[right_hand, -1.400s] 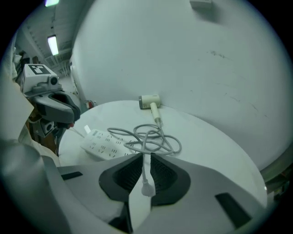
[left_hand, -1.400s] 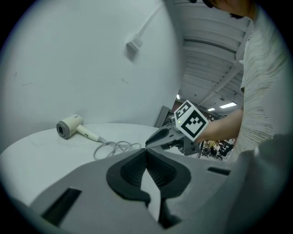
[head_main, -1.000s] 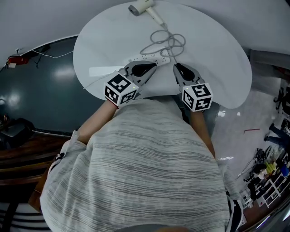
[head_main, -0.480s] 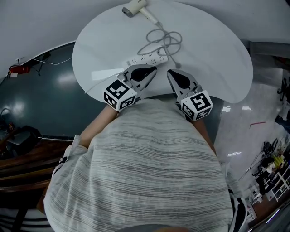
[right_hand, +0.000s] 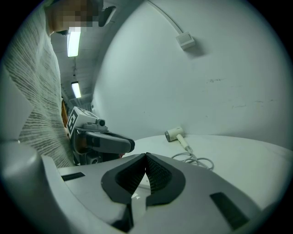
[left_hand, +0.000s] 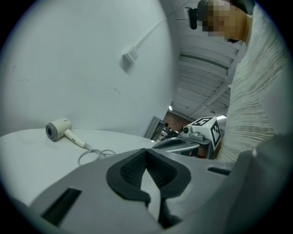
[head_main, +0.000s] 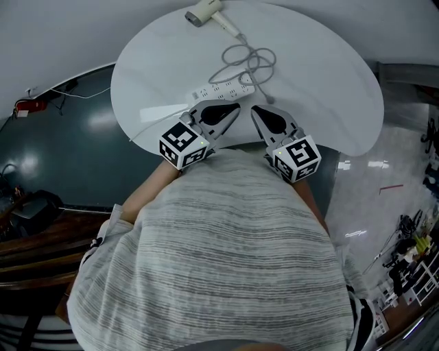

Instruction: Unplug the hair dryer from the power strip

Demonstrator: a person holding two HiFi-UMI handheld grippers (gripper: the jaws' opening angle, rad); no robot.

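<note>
The left gripper (head_main: 233,110) hovers at the table's (head_main: 329,82) near edge just short of the strip (head_main: 223,88), its jaws together on nothing. The dryer (head_main: 204,11) lies at the far edge, and its cord (head_main: 250,62) seems to end loose just right of the strip, so the unplugging looks done, though the plug is too small to confirm. The right gripper (head_main: 255,110) is likewise closed and empty; if the plug is still seated, it must open and take it.
</note>
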